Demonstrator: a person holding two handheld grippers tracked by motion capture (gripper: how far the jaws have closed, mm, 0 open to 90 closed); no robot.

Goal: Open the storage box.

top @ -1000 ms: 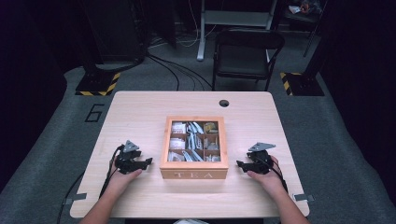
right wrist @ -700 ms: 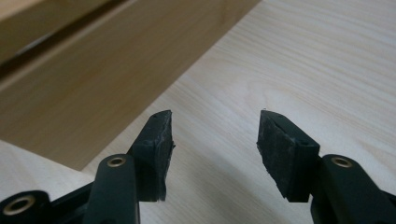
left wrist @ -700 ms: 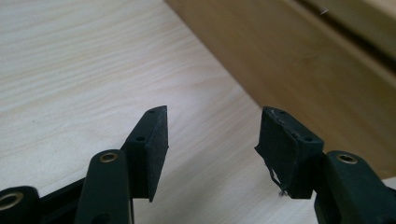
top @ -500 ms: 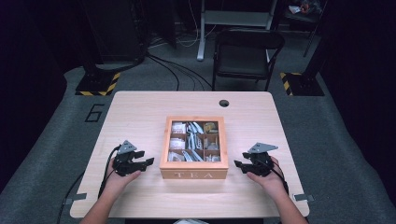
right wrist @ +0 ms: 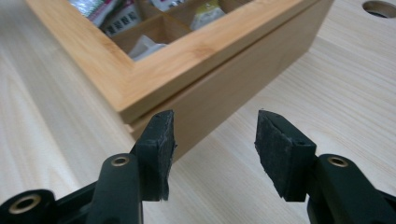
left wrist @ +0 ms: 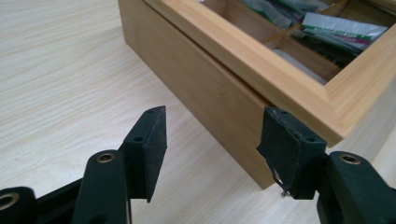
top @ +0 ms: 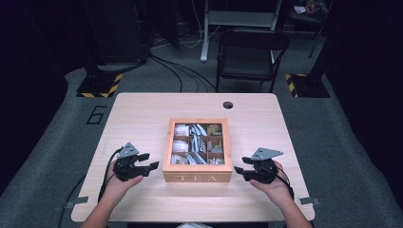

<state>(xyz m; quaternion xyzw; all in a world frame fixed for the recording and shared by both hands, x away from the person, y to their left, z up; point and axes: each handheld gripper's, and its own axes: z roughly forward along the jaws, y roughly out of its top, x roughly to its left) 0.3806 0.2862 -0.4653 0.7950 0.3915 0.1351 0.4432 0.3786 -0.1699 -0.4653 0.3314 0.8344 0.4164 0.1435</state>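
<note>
both grippers [top: 153,166] [top: 239,171] flank tea box [top: 197,178], jaws apart.

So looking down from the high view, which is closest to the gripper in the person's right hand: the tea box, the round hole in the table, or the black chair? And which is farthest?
From the right gripper:
1. The tea box, just beside it toward the table's middle.
2. The round hole, near the table's far edge.
3. The black chair, on the floor beyond the table.
</note>
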